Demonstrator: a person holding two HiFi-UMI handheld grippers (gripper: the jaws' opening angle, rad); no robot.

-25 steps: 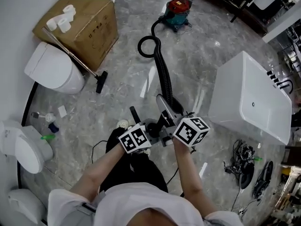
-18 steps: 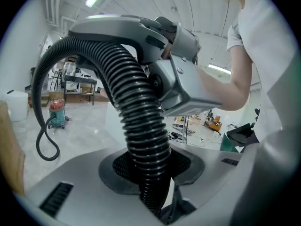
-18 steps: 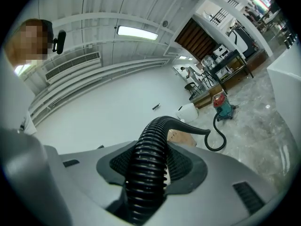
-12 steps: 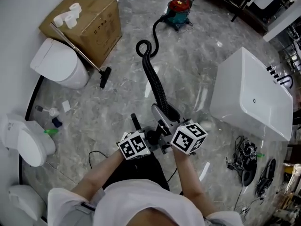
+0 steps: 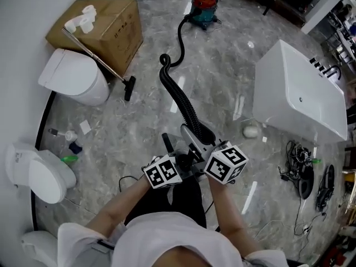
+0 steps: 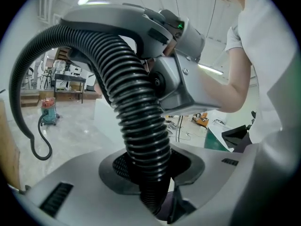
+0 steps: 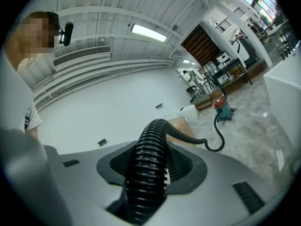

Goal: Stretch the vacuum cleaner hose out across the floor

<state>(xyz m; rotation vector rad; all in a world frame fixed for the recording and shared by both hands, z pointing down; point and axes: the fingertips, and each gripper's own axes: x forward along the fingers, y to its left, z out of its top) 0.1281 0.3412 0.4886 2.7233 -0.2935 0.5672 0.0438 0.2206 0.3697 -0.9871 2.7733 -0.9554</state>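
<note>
A black ribbed vacuum hose [image 5: 179, 96] runs from the red and teal vacuum cleaner [image 5: 201, 7] at the far end of the floor, through a small kink, up to my two grippers. My left gripper [image 5: 179, 163] and right gripper [image 5: 198, 151] are both shut on the hose's near end, close side by side above the floor. In the left gripper view the hose [image 6: 136, 112] passes down between the left gripper's [image 6: 151, 175] jaws, with the right gripper's grey body behind it. In the right gripper view the hose [image 7: 149, 149] rises from the right gripper's [image 7: 149, 178] jaws and trails to the vacuum cleaner [image 7: 222, 108].
A cardboard box [image 5: 100, 29] with paper rolls stands at the back left, a floor brush [image 5: 129, 88] on its pole leaning against it. Two white toilets [image 5: 75, 77] [image 5: 39, 174] are at the left, a white bathtub [image 5: 300, 93] at the right, and cables [image 5: 303, 168] beside it.
The person has backed away from the vacuum cleaner with both grippers on the hose. The closed loop in the hose has pulled out into a small kink, and the hose lies longer and straighter.
</note>
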